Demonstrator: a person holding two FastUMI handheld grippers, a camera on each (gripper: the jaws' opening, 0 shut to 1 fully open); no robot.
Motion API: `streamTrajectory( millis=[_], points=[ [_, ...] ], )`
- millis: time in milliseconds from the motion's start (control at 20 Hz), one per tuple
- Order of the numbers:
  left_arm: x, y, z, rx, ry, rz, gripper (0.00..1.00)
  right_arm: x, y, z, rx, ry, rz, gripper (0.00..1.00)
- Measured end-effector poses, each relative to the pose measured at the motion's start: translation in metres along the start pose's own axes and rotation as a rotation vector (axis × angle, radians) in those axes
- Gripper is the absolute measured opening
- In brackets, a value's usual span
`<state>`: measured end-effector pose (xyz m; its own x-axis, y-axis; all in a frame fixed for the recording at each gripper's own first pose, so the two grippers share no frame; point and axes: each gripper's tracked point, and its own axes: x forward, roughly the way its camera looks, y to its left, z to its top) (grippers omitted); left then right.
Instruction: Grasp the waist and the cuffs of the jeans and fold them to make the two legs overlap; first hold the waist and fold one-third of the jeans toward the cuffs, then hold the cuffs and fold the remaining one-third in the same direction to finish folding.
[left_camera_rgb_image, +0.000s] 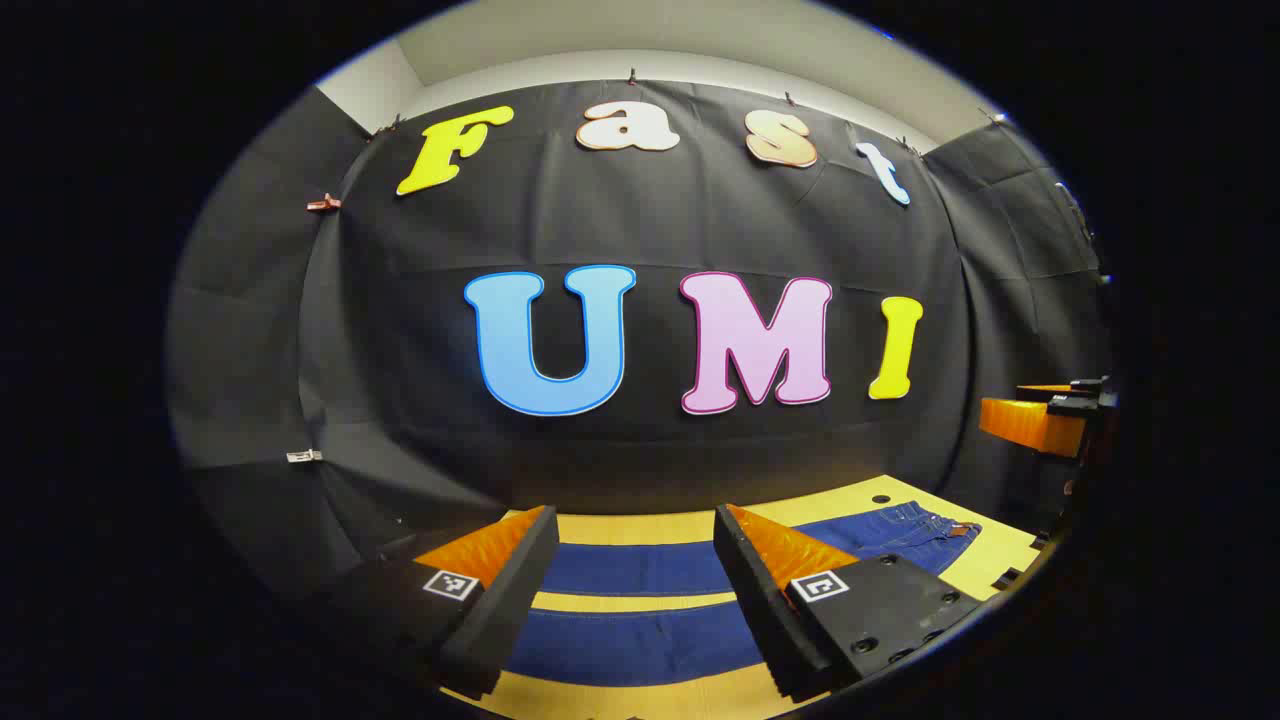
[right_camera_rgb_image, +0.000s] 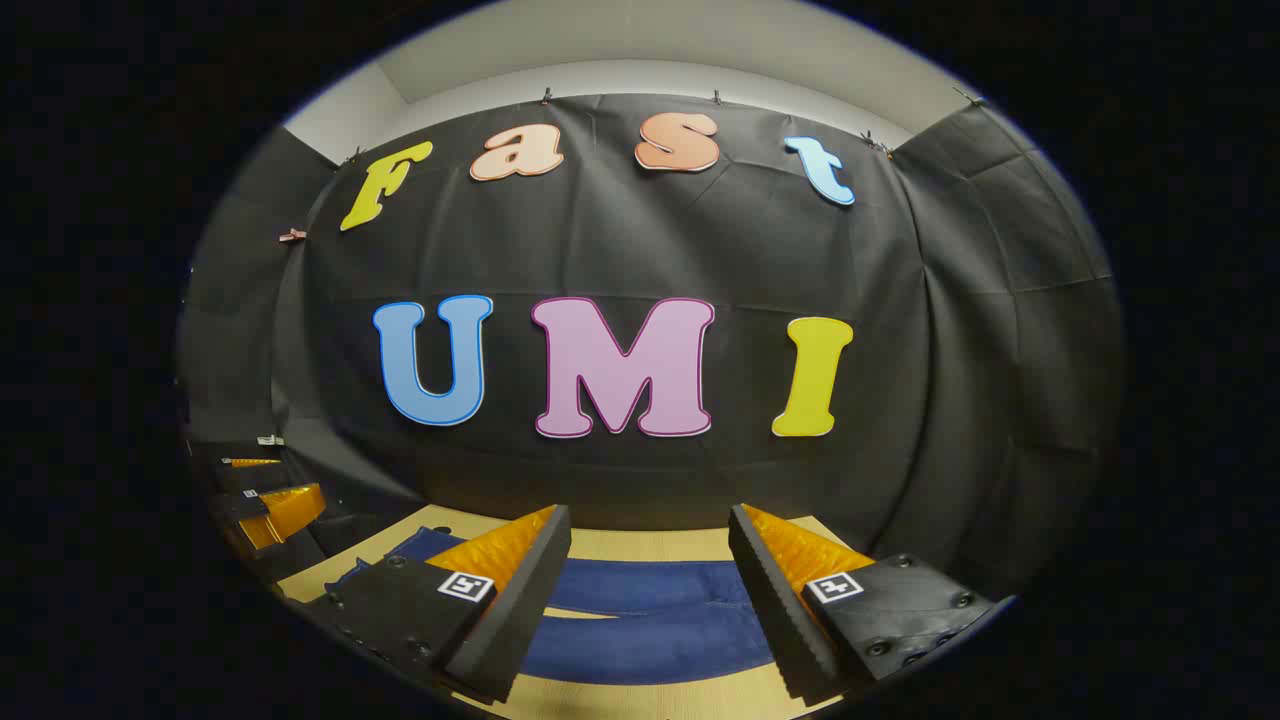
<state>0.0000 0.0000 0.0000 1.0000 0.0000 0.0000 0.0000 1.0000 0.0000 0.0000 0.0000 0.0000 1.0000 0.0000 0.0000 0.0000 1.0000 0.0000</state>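
we hold both grippers above the jeans (left_camera_rgb_image: 640, 600), which lie flat and unfolded on the surface (left_camera_rgb_image: 640, 527), their two legs side by side with a strip of surface between them. the left gripper (left_camera_rgb_image: 635, 590) has its jaws wide and holds nothing; the right gripper (right_camera_rgb_image: 650, 600) is wide too, and empty.

in the left gripper view the waist (left_camera_rgb_image: 925, 520) lies off to our right and the legs run left, so the long axis crosses in front of us, waist toward the right gripper, cuffs toward the left. the cuffs themselves are hidden by our own fingers.

the first risk, as we judge it, is pinching only the top layer of denim at the waist, so that the fold drags askew. if the two grippers lift unevenly, the legs may overlap crookedly. a shallow bite on the thick waistband could also slip mid-fold.
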Motion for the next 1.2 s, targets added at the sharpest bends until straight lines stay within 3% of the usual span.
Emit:
streamTrajectory(
  millis=[850, 1200],
  points=[
    [0.010, -0.004, 0.001, -0.008, -0.003, -0.017, 0.98, 0.005, -0.001, 0.003, -0.004, -0.012, -0.006, 0.97],
    [0.017, 0.031, -0.018, 0.047, 0.046, 0.046, 0.98, 0.010, 0.001, -0.002, -0.006, -0.005, -0.007, 0.97]
  ],
)
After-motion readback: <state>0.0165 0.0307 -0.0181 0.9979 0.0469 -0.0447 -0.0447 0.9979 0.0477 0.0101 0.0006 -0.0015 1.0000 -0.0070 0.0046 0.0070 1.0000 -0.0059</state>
